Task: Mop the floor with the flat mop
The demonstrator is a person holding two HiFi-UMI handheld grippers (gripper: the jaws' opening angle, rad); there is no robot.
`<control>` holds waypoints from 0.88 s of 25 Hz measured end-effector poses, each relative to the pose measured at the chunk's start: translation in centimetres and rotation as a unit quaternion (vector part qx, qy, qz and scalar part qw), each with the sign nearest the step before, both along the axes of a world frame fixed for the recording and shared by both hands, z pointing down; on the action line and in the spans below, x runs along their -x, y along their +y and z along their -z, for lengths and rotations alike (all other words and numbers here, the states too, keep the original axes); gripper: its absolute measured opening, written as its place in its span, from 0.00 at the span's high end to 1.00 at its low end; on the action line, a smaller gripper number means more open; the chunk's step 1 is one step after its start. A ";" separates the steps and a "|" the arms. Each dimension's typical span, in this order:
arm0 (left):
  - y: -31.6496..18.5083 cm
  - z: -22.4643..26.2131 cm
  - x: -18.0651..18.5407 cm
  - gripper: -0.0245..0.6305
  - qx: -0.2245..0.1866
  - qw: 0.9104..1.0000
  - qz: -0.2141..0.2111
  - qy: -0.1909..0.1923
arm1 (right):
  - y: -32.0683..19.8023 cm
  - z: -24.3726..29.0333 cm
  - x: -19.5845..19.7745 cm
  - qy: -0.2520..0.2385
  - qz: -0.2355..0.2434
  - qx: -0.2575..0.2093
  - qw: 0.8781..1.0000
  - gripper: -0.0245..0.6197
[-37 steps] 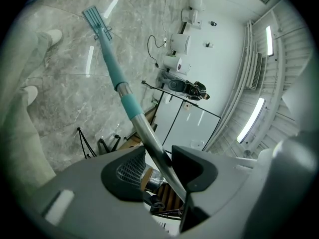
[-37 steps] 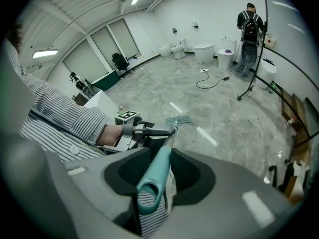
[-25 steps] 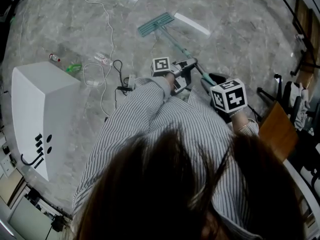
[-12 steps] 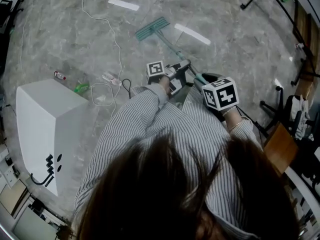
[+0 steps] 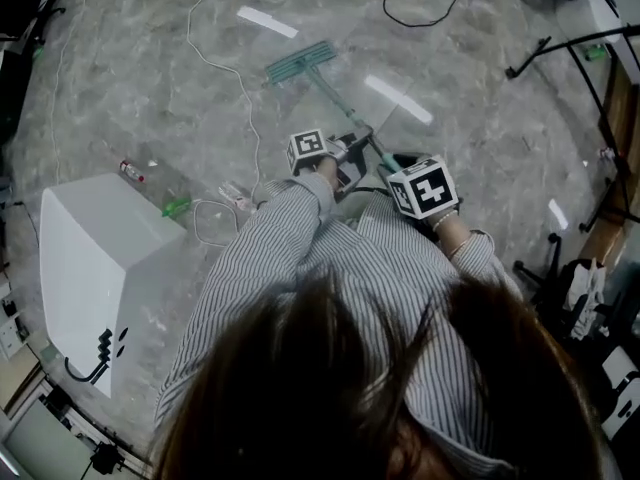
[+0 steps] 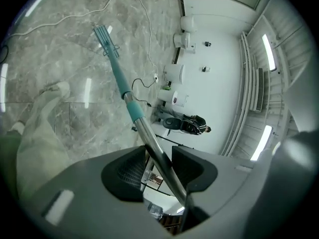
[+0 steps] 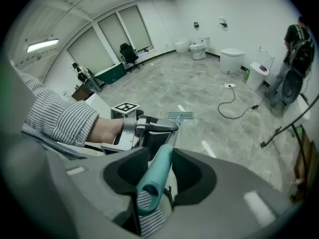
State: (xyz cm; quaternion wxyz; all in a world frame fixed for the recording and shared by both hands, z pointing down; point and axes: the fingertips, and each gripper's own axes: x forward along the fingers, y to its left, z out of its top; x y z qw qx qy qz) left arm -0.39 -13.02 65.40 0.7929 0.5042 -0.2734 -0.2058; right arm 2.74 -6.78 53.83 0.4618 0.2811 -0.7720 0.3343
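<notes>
Teal-green, the flat mop (image 5: 300, 61) rests its head flat on the grey marble floor (image 5: 130, 78), upper middle of the head view. Its shaft slants down and right towards the person. The left hand-held gripper (image 6: 159, 166) is clamped on the bare metal shaft. The right hand-held gripper (image 7: 162, 166), lower right of it in the head view, is closed round the teal grip at the shaft's top end. Bare floor lies open above and right of the mop head. A white cable (image 5: 243, 88) trails just left of it. At lower left are a white box-shaped unit (image 5: 95, 258), a small bottle (image 5: 132, 171) and a small green item (image 5: 176, 207). At upper right lie a black cable (image 5: 430, 13) and black stand legs (image 5: 560, 43).
</notes>
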 end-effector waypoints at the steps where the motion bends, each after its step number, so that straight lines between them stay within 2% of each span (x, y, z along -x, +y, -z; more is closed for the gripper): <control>1: -2.0 0.1 0.8 0.72 0.002 1.000 0.005 -0.002 | -2.0 0.1 0.8 0.004 0.016 -0.004 1.000 0.73; 3: -5.7 0.2 2.4 0.72 0.007 1.000 0.016 -0.005 | -5.9 0.2 2.3 0.008 0.032 -0.012 0.999 0.73; 7: -12.6 0.1 6.4 0.72 0.008 0.999 0.019 -0.026 | -12.9 0.0 5.9 -0.002 0.029 -0.014 0.999 0.74; 10: -16.9 -0.7 9.7 0.72 0.011 0.999 0.019 -0.049 | -17.1 -0.9 8.7 0.003 0.027 -0.017 0.999 0.74; 14: -21.8 -1.5 14.4 0.72 0.014 0.998 0.031 -0.052 | -21.9 -1.8 13.3 0.006 0.029 -0.019 0.999 0.75; 22: -33.1 -1.6 24.1 0.72 0.014 0.998 0.002 -0.060 | -33.2 -2.1 23.3 0.009 0.012 -0.024 1.000 0.75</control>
